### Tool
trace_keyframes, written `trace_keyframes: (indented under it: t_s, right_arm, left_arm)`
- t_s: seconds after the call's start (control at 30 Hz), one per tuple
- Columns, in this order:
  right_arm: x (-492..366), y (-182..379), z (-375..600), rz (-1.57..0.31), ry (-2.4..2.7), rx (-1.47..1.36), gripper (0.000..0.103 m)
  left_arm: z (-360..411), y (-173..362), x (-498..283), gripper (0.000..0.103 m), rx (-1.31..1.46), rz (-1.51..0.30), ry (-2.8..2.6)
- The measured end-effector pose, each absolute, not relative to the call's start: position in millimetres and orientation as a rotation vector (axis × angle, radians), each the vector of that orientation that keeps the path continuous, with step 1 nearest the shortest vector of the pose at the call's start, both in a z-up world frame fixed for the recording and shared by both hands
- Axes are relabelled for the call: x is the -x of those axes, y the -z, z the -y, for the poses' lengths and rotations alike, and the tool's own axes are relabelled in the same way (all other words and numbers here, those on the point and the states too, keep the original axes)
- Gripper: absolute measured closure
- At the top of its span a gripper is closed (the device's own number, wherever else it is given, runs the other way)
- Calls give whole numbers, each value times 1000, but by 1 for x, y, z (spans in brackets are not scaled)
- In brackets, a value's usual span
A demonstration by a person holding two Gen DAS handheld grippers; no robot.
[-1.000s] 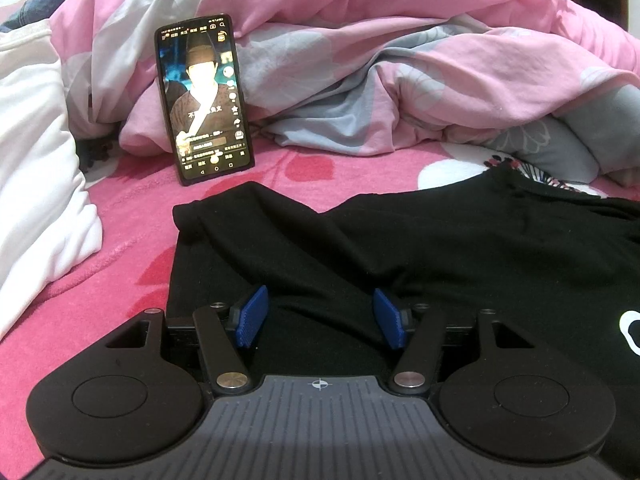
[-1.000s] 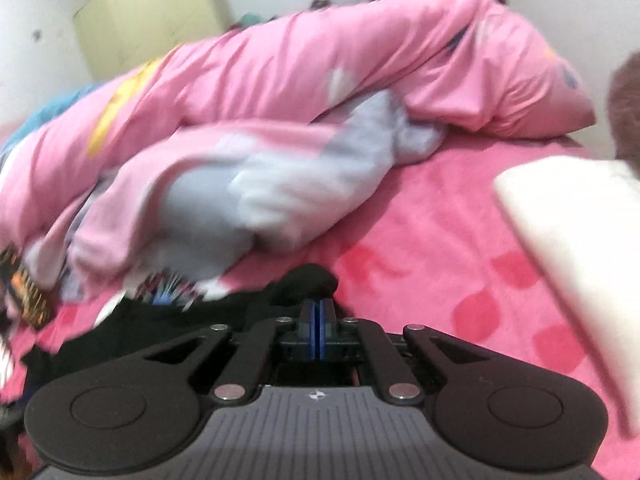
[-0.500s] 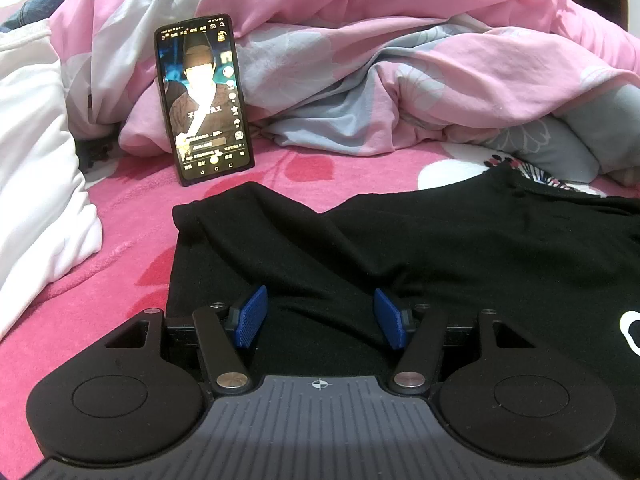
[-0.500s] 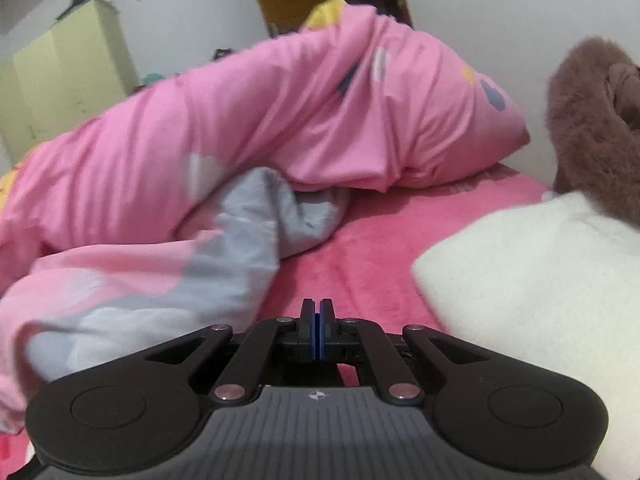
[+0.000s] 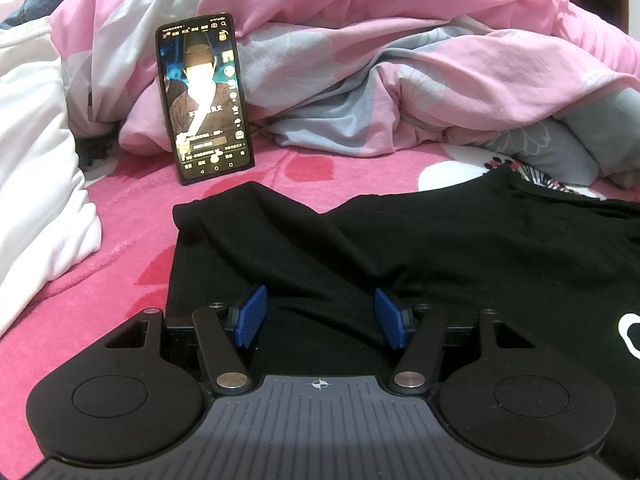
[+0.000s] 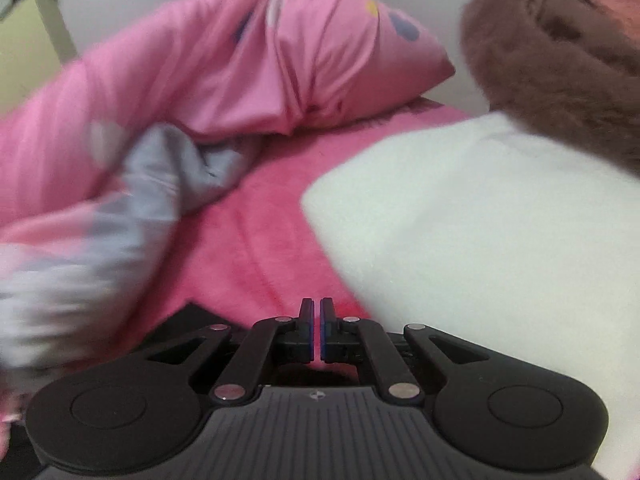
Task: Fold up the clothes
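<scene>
black garment [image 5: 420, 240], pink floral duvet [image 5: 360, 60]

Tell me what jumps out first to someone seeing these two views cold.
The lit phone stands out most, propped upright against the rumpled pink and grey duvet at the far left of the bed. Nearer, the black garment lies spread on the pink sheet, with the open left gripper over its near edge. In the right wrist view, a furry brown item rests on a white cushion.
</scene>
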State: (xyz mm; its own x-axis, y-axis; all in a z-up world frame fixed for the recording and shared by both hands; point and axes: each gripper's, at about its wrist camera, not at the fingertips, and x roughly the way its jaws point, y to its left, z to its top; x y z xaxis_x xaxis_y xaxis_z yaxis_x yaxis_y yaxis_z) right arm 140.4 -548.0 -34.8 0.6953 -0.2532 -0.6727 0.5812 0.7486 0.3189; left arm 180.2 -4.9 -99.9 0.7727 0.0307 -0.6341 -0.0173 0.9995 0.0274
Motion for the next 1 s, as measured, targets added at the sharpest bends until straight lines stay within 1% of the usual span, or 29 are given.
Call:
trace_keyframes:
  t_s: [0.1, 0.17, 0.27, 0.37, 0.43, 0.57, 0.8, 0.9, 0.97, 1.0]
  right_arm:
    - [-91, 1, 540, -626, 406, -577, 94]
    - [-51, -24, 525, -613, 351, -586, 82]
    - [14, -59, 501, -599, 275, -570, 72]
    - [68, -84, 475, -589, 224, -528, 66]
    - [100, -91, 462, -585, 193, -524, 65]
    - [151, -80, 437, -590, 145, -540, 64]
    - [192, -6, 413, -728, 129, -671, 65]
    - [203, 18, 408, -751, 151, -704, 66]
    - [209, 30, 408, -754, 170, -720, 68]
    - [211, 35, 409, -757, 170, -735, 69]
  left_arm:
    - [-2, 92, -178, 43, 18, -694, -18]
    - [-9, 81, -172, 43, 51, -690, -14]
    - [-23, 58, -154, 43, 85, -672, 1]
    - [-40, 35, -123, 43, 101, -684, 63]
    - [-52, 23, -99, 43, 124, -711, 113]
    - [-72, 20, -41, 43, 186, -784, 227]
    - [-62, 42, 47, 45, 176, -849, 402]
    - [-52, 52, 67, 52, 144, -865, 426]
    - [-49, 56, 74, 54, 129, -861, 418]
    - [-48, 57, 77, 57, 121, -859, 413]
